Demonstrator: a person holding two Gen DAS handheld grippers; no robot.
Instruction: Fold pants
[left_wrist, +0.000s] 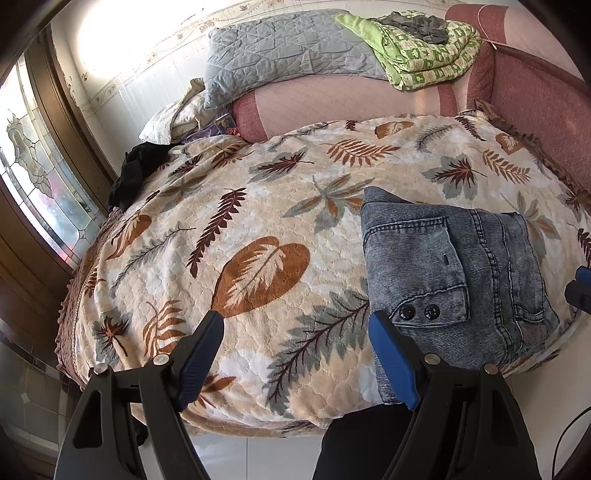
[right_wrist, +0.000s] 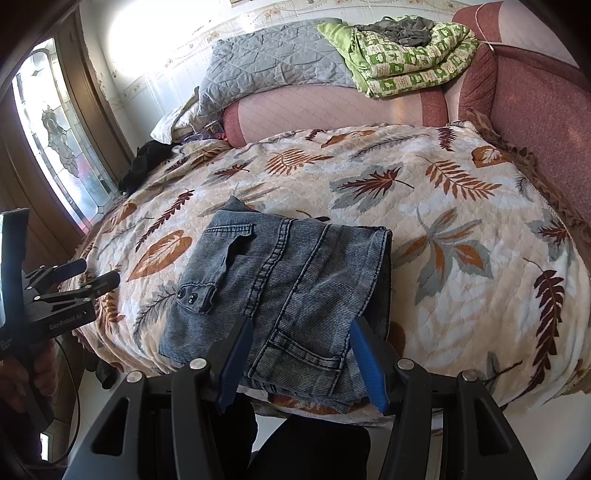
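Blue-grey denim pants (left_wrist: 454, 273) lie folded into a compact rectangle on the leaf-patterned blanket (left_wrist: 258, 229), near the bed's front edge; a button flap and a back pocket face up. They show centrally in the right wrist view (right_wrist: 280, 288). My left gripper (left_wrist: 295, 325) is open and empty, held over the blanket left of the pants, its right finger (left_wrist: 391, 358) by their near-left corner. My right gripper (right_wrist: 301, 332) is open and empty just above the pants' near edge. The left gripper also shows at the far left of the right wrist view (right_wrist: 99, 273).
A pink padded headboard (left_wrist: 351, 99) runs behind the blanket, with a grey quilted pillow (left_wrist: 280, 51) and a folded green blanket (left_wrist: 424, 48) on it. Black clothing (left_wrist: 136, 173) lies at the bed's far left. A stained-glass door (left_wrist: 37, 177) is left. White floor tiles (left_wrist: 251, 458) lie below.
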